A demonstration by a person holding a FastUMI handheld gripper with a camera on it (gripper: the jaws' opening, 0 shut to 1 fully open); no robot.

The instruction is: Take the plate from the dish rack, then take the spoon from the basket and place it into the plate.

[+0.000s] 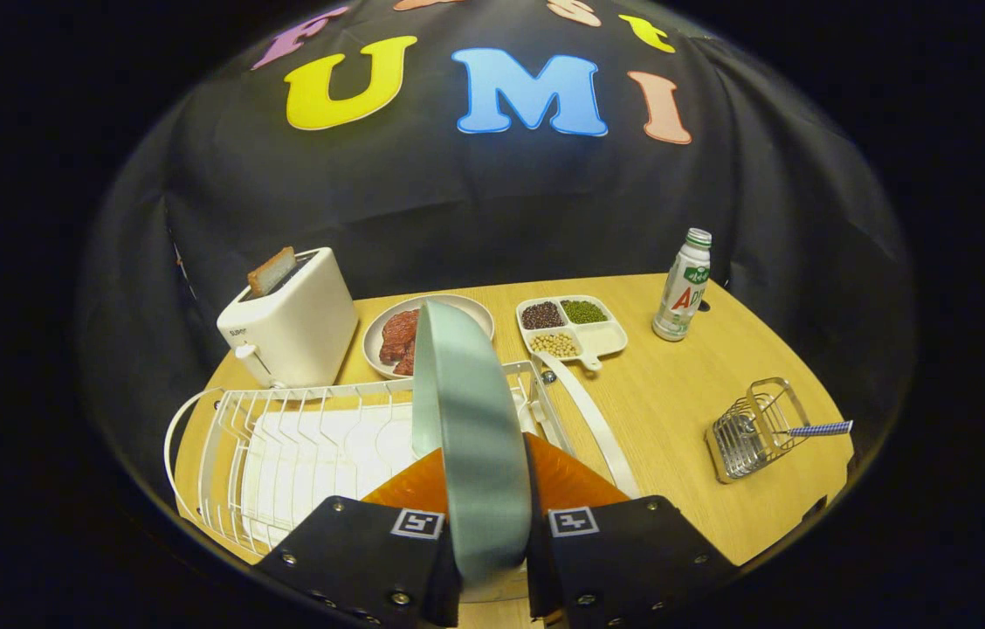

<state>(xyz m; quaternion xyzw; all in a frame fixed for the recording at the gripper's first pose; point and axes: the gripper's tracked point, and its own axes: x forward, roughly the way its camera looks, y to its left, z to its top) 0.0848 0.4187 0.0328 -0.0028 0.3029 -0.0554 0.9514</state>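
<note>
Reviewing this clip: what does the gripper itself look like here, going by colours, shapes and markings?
The gripper has two broad, matte black blocks dotted with small silver screws. Each carries a square black-and-white fiducial tag near its inner top corner. From the blocks, translucent orange, wedge-shaped fingers taper forward. No cable or sleeve can be made out.

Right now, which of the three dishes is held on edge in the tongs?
The pale green plate, upright between the tongs. The meat plate and the divided bean tray lie flat on the table beyond.
</note>
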